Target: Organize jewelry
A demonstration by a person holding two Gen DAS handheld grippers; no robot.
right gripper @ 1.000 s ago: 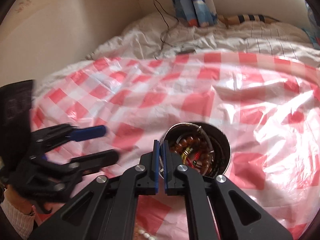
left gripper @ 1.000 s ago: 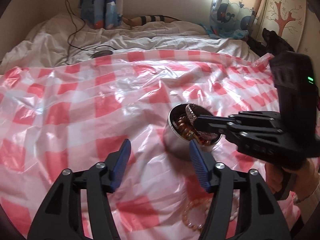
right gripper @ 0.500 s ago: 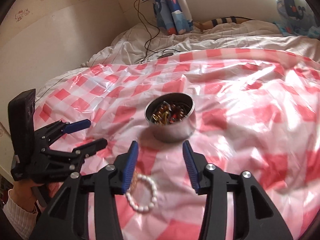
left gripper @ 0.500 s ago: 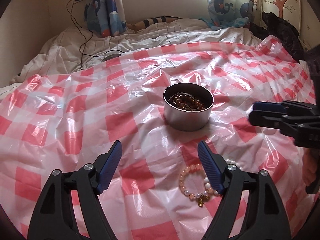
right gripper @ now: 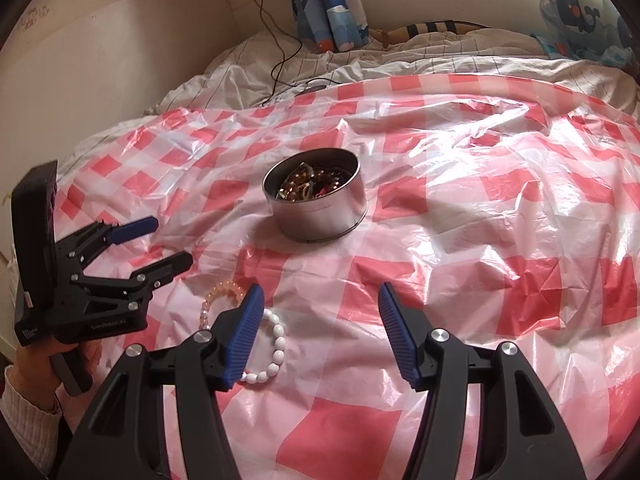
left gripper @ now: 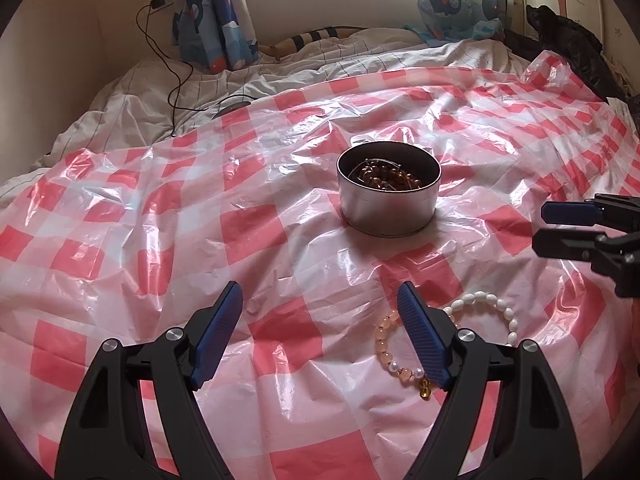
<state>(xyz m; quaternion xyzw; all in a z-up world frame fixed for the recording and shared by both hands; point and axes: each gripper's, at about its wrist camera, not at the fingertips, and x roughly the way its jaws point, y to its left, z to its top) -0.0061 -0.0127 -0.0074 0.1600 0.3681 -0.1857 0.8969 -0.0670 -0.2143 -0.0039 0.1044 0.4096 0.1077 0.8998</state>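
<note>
A round silver tin (left gripper: 388, 210) (right gripper: 320, 216) holding brown bead bracelets and other jewelry stands on the red-and-white checked plastic sheet (left gripper: 200, 220). A white pearl bracelet (left gripper: 486, 306) (right gripper: 276, 354) and a peach bead bracelet (left gripper: 384, 340) (right gripper: 218, 296) with a gold charm lie side by side in front of the tin. My left gripper (left gripper: 320, 320) (right gripper: 170, 240) is open and empty, just left of the bracelets. My right gripper (right gripper: 320, 320) (left gripper: 538, 226) is open and empty, its left finger over the white bracelet.
The sheet covers a bed with rumpled white bedding (left gripper: 280, 72) behind. A black cable (left gripper: 168, 64) runs from a wall socket onto the bedding. Whale-print curtains (left gripper: 208, 16) hang at the back. Dark clothing (left gripper: 568, 40) lies at the far right.
My right gripper opened over the tin, released the jewelry piece into it, and drew back. Both grippers pulled back from the tin, bringing the two bracelets into view.
</note>
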